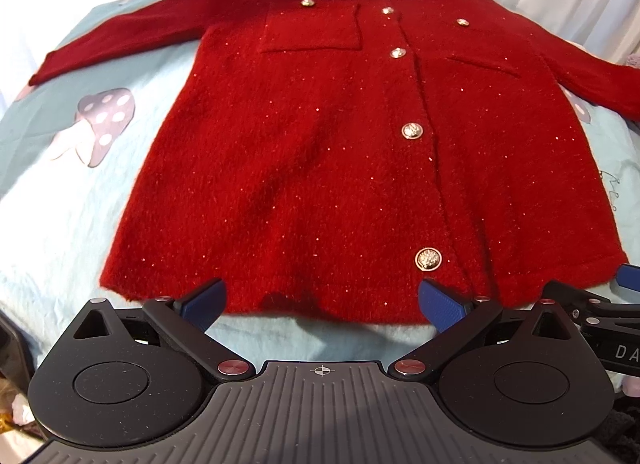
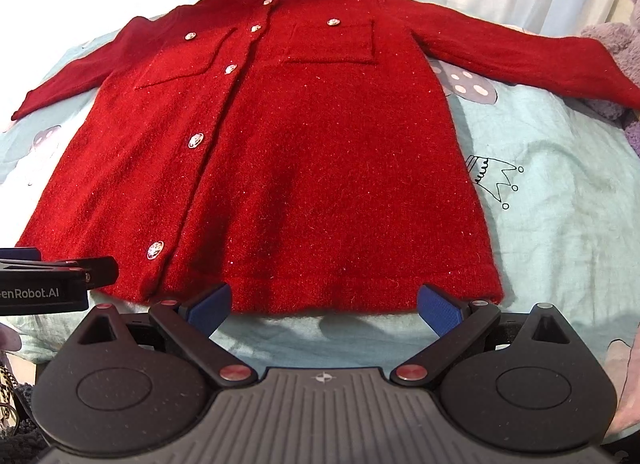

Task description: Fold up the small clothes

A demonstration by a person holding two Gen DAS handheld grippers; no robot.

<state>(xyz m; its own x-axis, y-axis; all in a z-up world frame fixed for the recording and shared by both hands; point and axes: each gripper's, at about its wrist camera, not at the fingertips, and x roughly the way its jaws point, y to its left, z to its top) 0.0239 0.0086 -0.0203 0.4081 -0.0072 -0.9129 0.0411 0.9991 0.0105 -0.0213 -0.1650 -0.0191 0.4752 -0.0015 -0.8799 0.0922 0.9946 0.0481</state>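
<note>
Both grippers hover at the near hem, left gripper [image 1: 322,302] and right gripper [image 2: 324,304], each with fingers spread wide and empty. Beyond them a red cardigan [image 1: 320,144] lies flat, buttoned, sleeves out, on a pale blue sheet [image 1: 60,204] with mushroom prints [image 1: 102,124].

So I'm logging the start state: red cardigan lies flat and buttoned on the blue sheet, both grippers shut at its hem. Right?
Not quite: the left gripper and right gripper are open, as each wrist view shows. The red cardigan does lie flat and buttoned on the blue sheet.
</note>
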